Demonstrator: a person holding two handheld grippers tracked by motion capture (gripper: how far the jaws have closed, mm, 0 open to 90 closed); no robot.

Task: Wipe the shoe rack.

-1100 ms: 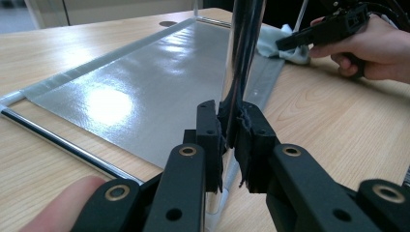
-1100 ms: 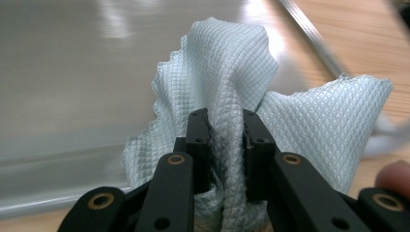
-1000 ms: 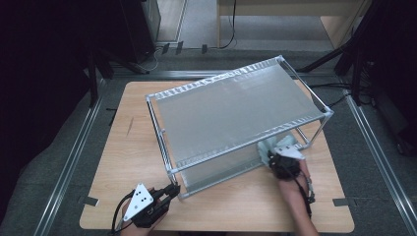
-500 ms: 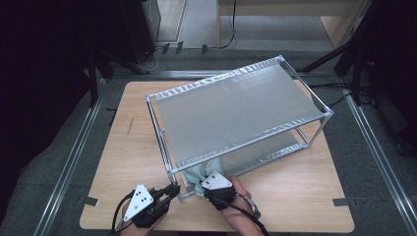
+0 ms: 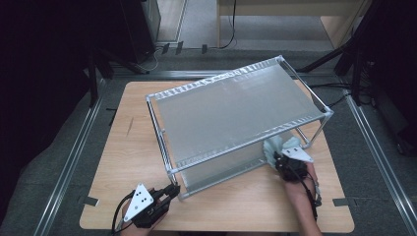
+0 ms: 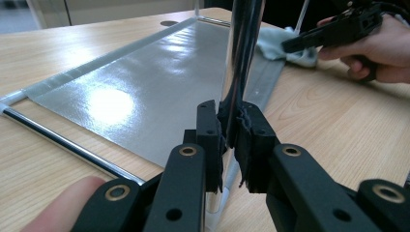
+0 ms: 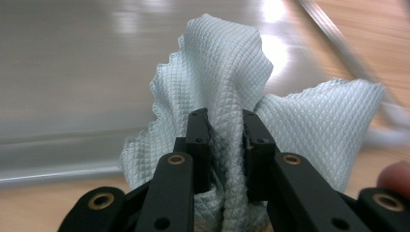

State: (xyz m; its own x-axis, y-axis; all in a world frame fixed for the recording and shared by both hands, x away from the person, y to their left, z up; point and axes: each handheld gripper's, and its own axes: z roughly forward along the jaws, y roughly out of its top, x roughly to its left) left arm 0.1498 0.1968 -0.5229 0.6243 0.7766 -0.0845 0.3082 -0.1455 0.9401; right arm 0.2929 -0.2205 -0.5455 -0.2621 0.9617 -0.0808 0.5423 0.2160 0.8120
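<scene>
A two-tier metal rack (image 5: 236,105) with grey shelf sheets stands on the wooden table (image 5: 128,147). My left gripper (image 5: 172,190) is at the rack's near left corner, shut on the chrome corner post (image 6: 241,53). My right gripper (image 5: 274,158) is at the rack's near right side, shut on a pale blue cloth (image 7: 227,77) that presses against the lower shelf (image 6: 145,82). The cloth (image 5: 280,146) bunches up above the jaws. The right gripper (image 6: 309,38) and cloth (image 6: 280,46) also appear far off in the left gripper view.
Bare table lies left of the rack and along the front edge (image 5: 231,216). Metal rails (image 5: 74,157) run along both sides of the table. Dark equipment and cables (image 5: 339,93) sit beyond the far edge.
My right gripper with the cloth swept from the rack's near right side to its near left corner, then back to the right. The left gripper stayed on the post.
</scene>
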